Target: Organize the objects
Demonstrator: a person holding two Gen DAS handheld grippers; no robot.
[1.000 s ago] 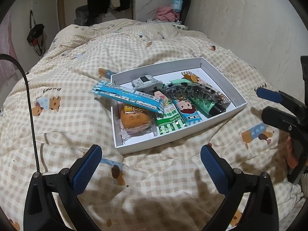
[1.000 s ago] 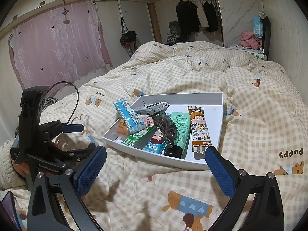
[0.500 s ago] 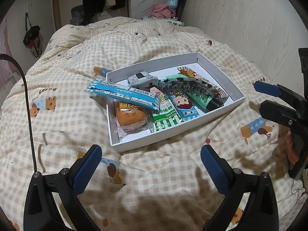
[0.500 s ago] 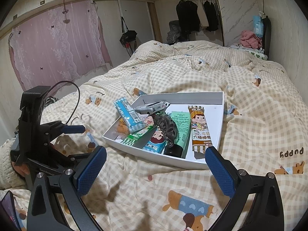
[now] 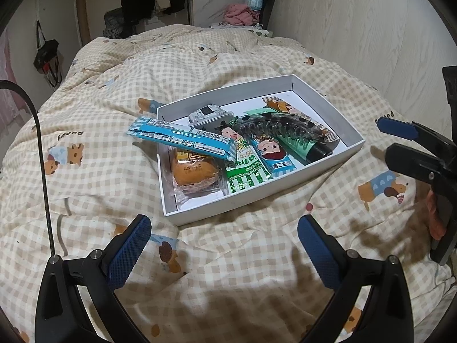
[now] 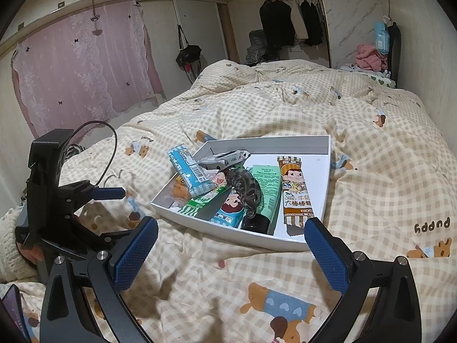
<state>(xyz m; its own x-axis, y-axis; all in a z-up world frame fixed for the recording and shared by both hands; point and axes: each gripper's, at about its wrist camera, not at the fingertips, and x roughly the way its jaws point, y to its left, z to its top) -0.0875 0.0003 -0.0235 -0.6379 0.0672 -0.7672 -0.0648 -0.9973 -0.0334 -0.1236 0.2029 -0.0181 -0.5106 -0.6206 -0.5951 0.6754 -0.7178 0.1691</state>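
A white shallow box (image 5: 314,91) (image 6: 325,148) lies on the checked quilt. In it are a blue snack pack (image 5: 182,138) (image 6: 190,171) resting over the rim, a wrapped orange bun (image 5: 194,171), a green candy pack (image 5: 242,168), a blue candy pack (image 5: 274,154), a brown candy pack (image 6: 295,191), a green tube (image 6: 267,188), a dark hair claw (image 5: 280,128) (image 6: 247,188) and a white toy car (image 5: 208,114) (image 6: 225,158). My left gripper (image 5: 224,245) is open and empty, short of the box. My right gripper (image 6: 231,251) is open and empty too.
The quilt (image 5: 100,171) covers the whole bed. A wood-panel wall (image 5: 371,28) runs along the right. A pink curtain (image 6: 85,65) hangs on the left. Clothes (image 6: 288,25) hang at the far end. A black cable (image 5: 42,157) trails from the left gripper.
The left gripper has drifted a little, so the box sits slightly lower and nearer in its view. The right view is nearly the same. Both grippers stay open.
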